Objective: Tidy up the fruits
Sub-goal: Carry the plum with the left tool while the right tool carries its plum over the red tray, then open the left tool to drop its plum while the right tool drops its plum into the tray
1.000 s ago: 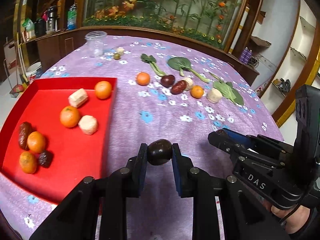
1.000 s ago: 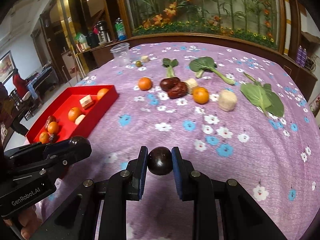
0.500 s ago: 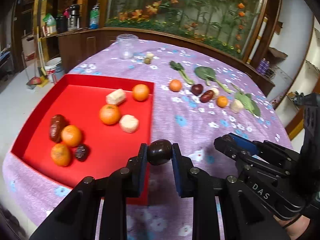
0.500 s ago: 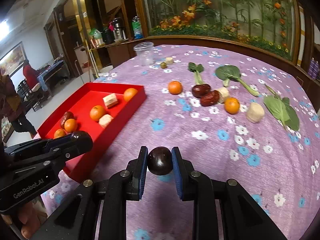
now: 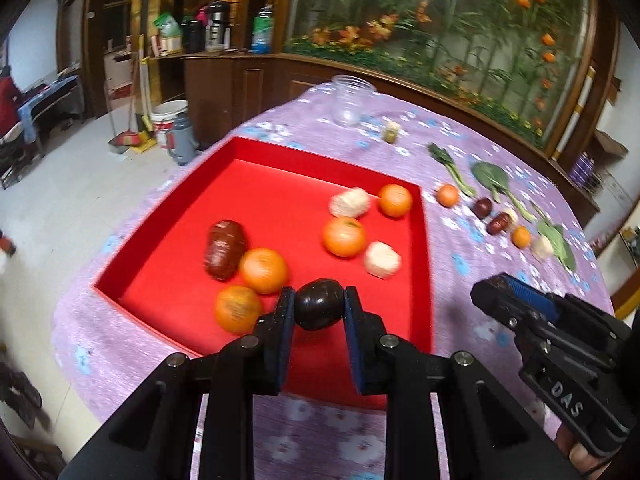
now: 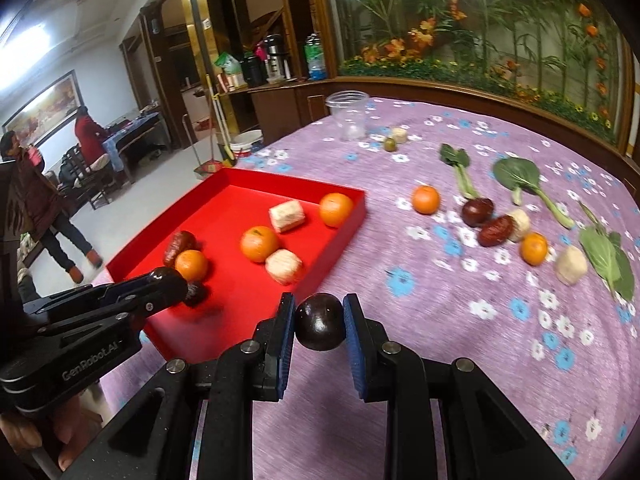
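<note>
Over the red tray [image 5: 256,184], dark fruits are clamped in both hand-held grippers [image 5: 318,310] [image 6: 319,322]; released early, one could be bounced onto the surface [image 6: 440,312].

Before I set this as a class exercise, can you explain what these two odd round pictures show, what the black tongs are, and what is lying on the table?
No robot here: a person holds a black two-finger gripper in each hand, and a wide-angle camera on each looks along its fingers. One picture is from the left gripper, the other from the right gripper. Each is shut on a dark round fruit. On the purple flowered tablecloth sits a red tray already holding oranges, pale chunks and dark red fruit. More oranges, dark fruit, pale chunks and green leaves lie loose on the cloth, beside a clear plastic cup.
</note>
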`<control>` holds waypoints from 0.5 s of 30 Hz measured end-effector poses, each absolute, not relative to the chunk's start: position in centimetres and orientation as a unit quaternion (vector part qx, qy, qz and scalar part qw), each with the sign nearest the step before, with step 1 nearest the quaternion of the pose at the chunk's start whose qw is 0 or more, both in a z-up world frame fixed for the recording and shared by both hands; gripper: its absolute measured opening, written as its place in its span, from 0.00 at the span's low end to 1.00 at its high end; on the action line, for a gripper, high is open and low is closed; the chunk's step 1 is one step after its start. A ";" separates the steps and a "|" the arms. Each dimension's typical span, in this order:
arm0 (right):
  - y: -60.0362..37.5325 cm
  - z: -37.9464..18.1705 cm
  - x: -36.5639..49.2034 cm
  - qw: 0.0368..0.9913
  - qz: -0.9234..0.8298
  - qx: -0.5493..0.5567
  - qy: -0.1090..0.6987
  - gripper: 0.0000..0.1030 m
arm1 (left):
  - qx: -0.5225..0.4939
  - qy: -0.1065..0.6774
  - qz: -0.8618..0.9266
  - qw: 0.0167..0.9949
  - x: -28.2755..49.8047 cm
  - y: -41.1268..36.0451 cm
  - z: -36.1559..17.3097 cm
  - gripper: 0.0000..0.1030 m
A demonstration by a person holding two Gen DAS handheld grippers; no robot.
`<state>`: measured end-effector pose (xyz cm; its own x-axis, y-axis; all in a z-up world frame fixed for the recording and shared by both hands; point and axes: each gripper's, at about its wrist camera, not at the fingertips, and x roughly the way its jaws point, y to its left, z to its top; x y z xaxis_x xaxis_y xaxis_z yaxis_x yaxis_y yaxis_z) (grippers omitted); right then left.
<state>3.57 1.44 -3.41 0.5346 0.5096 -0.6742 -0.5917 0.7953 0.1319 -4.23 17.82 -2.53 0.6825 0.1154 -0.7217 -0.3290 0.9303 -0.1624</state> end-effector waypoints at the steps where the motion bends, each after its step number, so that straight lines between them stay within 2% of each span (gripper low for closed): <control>1: 1.9 -3.3 3.5 0.873 0.319 -0.058 0.364 0.26 | -0.145 0.378 0.127 0.905 -4.2 18.4 -2.5 0.22; 15: 8.0 -5.0 2.6 0.846 0.368 -0.093 0.374 0.26 | -0.156 0.397 0.179 0.887 -3.2 22.5 -3.9 0.22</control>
<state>2.55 8.00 -5.01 0.4490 0.5544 -0.7007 -0.6928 0.7113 0.1189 -3.20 22.46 -3.91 0.6209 0.1924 -0.7599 -0.4407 0.8874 -0.1354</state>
